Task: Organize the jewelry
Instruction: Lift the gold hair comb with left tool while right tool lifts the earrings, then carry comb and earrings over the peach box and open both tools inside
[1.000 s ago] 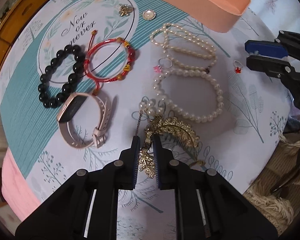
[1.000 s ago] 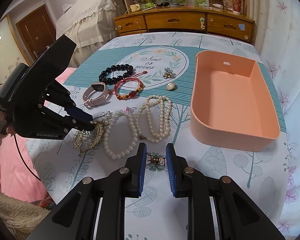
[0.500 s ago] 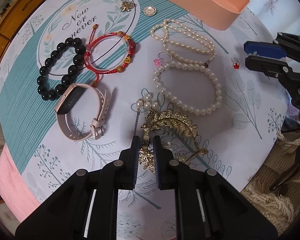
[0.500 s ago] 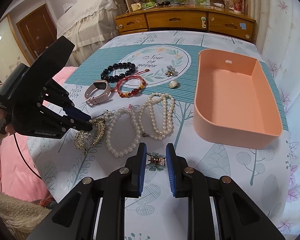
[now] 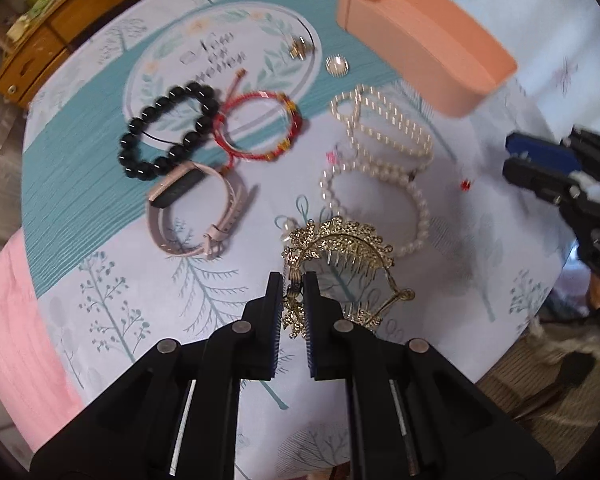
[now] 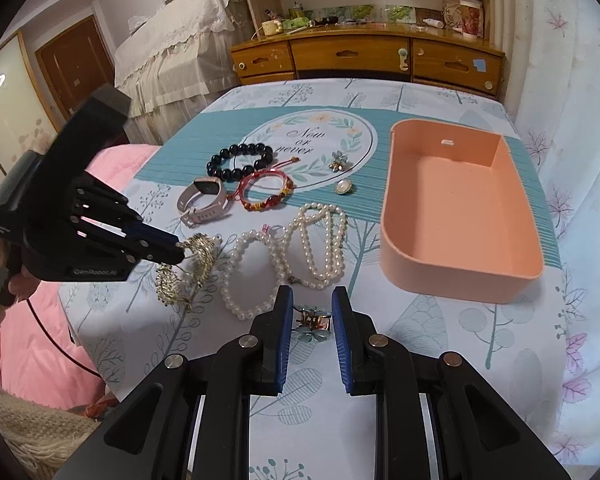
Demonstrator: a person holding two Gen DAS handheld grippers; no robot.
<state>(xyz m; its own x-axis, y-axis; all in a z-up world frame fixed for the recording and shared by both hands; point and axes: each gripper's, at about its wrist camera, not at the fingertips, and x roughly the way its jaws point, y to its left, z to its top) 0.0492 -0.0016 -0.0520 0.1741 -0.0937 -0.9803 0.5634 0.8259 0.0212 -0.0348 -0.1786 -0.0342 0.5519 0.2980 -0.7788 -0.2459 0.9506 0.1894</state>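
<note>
My left gripper (image 5: pixel 292 292) is shut on a gold hair comb (image 5: pixel 340 244) and holds it lifted off the tablecloth; it also shows in the right wrist view (image 6: pixel 188 260). My right gripper (image 6: pixel 312 312) is shut on a small flower hair clip (image 6: pixel 312 326), held above the cloth. Pearl necklaces (image 6: pixel 296 248), a red bracelet (image 6: pixel 266 190), a black bead bracelet (image 6: pixel 240 158), a pink watch (image 6: pixel 204 200) and two brooches (image 6: pixel 340 164) lie on the cloth. The empty peach tray (image 6: pixel 460 272) stands at the right.
A small red ring (image 5: pixel 465 185) lies near the right gripper in the left wrist view. A pink blanket (image 6: pixel 52 340) hangs past the table's left edge. A wooden dresser (image 6: pixel 364 56) stands behind the table.
My left gripper has lifted the gold comb up off the cloth and drawn back. My right gripper has risen with the flower clip.
</note>
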